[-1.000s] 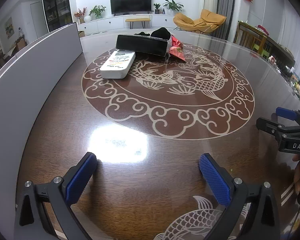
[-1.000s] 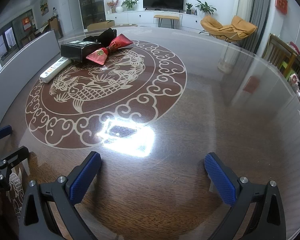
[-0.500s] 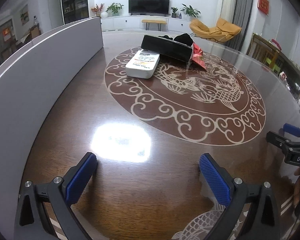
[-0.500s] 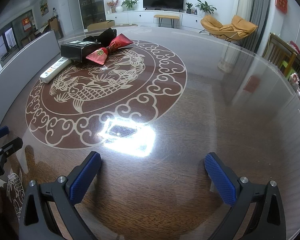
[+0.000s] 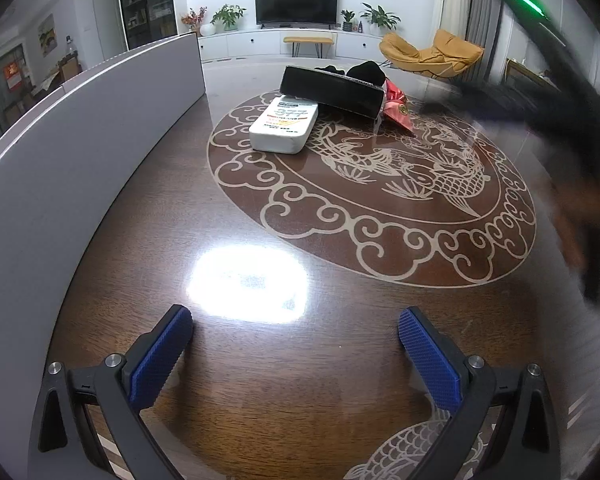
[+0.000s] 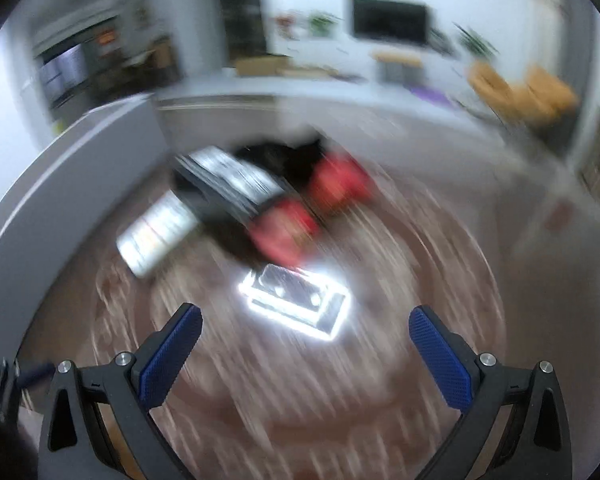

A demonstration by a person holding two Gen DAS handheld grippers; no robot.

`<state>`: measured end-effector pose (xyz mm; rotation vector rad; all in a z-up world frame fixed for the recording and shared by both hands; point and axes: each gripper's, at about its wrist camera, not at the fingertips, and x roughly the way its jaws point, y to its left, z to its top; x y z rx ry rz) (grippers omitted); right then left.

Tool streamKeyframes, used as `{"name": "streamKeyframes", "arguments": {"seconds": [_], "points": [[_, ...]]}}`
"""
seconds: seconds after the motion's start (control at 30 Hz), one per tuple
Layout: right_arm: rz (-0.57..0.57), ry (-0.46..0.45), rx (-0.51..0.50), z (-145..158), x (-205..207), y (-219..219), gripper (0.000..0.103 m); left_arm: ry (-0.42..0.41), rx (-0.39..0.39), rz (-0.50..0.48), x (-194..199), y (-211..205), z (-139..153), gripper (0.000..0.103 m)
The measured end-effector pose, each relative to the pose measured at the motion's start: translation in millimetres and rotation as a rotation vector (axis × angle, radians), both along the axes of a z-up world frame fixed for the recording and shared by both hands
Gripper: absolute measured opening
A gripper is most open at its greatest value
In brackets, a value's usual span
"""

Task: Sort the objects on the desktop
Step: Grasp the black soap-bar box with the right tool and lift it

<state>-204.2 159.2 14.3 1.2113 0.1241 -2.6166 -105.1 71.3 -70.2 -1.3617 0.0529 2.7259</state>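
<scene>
A pile of objects lies at the far side of the brown table: a white power strip, a long black box resting partly on it, a red pouch and a black cloth behind. My left gripper is open and empty, low over the near table. My right gripper is open and empty, above the table and facing the pile; its view is motion-blurred but shows the power strip, black box and red pouch. The right gripper is a dark blur at the right of the left wrist view.
A grey panel curves along the table's left edge. The table has a round carp-and-cloud inlay and a bright lamp reflection. A TV, plants and an orange chair stand beyond the table.
The right gripper has swung quickly up and forward toward the pile, blurring its view. The left gripper has drifted a little closer to the pile. Both stay open.
</scene>
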Motion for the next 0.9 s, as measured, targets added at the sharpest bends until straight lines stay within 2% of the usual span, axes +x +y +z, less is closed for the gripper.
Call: {"name": "streamKeyframes", "arguments": {"seconds": [0.1, 0.17, 0.23, 0.3, 0.37, 0.4, 0.47, 0.63, 0.73, 0.9], "points": [[0.134, -0.003, 0.110, 3.7, -43.7, -44.3, 0.103, 0.002, 0.007, 0.000, 0.4, -0.8, 0.2, 0.103], [0.168, -0.020, 0.188, -2.5, -69.7, -64.0, 0.103, 0.001, 0.005, 0.000, 0.4, -0.6, 0.1, 0.103], [0.185, -0.073, 0.235, -15.4, -90.3, -74.4, 0.103, -0.001, -0.003, 0.000, 0.6, 0.4, 0.2, 0.103], [0.212, -0.120, 0.180, -22.6, -102.4, -74.6, 0.102, -0.002, -0.005, -0.003, 0.5, 0.8, 0.2, 0.103], [0.217, -0.146, 0.081, -21.2, -105.2, -68.7, 0.077, -0.002, -0.005, -0.006, 0.5, 1.3, 0.3, 0.103], [0.213, -0.147, 0.055, -20.1, -102.6, -66.7, 0.071, -0.002, -0.006, -0.008, 0.5, 1.7, 0.3, 0.103], [0.218, -0.154, 0.014, -18.8, -89.9, -61.6, 0.064, -0.002, -0.006, -0.009, 0.2, 1.8, 0.3, 0.103], [0.233, -0.137, 0.003, -22.3, -21.2, -42.4, 0.064, -0.003, -0.006, -0.009, 1.0, 2.2, 0.7, 0.103], [0.195, -0.134, 0.047, -28.7, 27.5, -27.6, 0.060, -0.002, -0.007, -0.010, 1.4, 2.4, 0.8, 0.103], [0.119, -0.068, 0.107, -31.5, 105.7, 10.9, 0.061, -0.002, -0.007, -0.010, 1.7, 2.8, 0.8, 0.103]]}}
